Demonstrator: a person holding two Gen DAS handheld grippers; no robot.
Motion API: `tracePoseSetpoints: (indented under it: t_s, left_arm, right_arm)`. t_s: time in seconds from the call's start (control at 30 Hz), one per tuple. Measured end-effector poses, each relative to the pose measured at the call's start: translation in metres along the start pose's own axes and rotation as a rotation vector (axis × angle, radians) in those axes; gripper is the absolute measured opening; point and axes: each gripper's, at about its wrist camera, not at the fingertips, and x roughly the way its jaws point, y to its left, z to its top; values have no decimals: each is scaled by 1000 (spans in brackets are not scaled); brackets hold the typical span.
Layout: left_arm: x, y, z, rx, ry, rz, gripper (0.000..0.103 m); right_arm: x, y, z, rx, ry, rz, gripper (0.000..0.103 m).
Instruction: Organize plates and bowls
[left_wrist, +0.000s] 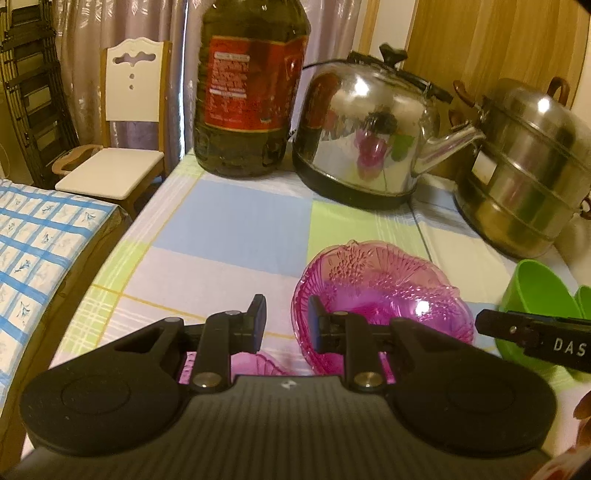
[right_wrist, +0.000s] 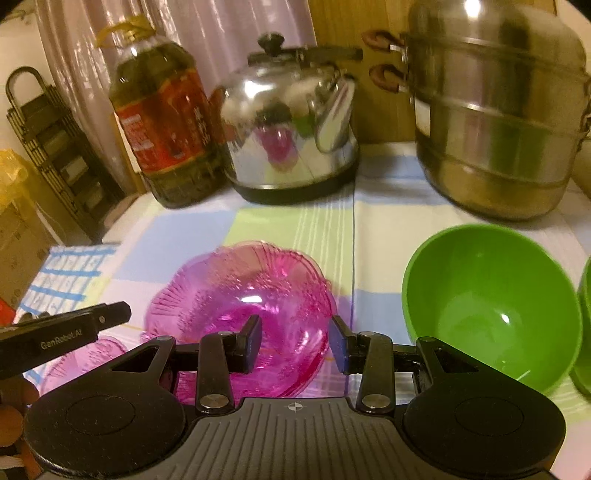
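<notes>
A pink glass bowl (left_wrist: 384, 295) stands on the checked tablecloth, seen in the right wrist view too (right_wrist: 243, 295). My left gripper (left_wrist: 284, 325) is open, its right finger at the bowl's near left rim. A second pink dish (left_wrist: 251, 362) lies under it, also seen in the right wrist view (right_wrist: 88, 354). My right gripper (right_wrist: 295, 341) is open over the bowl's near right rim. A green bowl (right_wrist: 491, 302) sits right of it; it shows in the left wrist view (left_wrist: 535, 288). Another green bowl's edge (right_wrist: 585, 332) is at far right.
A large oil bottle (left_wrist: 251, 85), a steel kettle (left_wrist: 369, 136) and a stacked steel steamer pot (left_wrist: 528, 166) line the table's far side. A white chair (left_wrist: 122, 122) and a blue checked cloth (left_wrist: 40, 258) lie off the table's left edge.
</notes>
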Motion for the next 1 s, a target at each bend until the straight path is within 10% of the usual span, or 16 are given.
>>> tracePoseSetpoints:
  t_s: [1.0]
  left_arm:
    - [-94,77,-54,33,74,65,33]
  right_arm:
    - [-41,76,-58,-56,71,115,40]
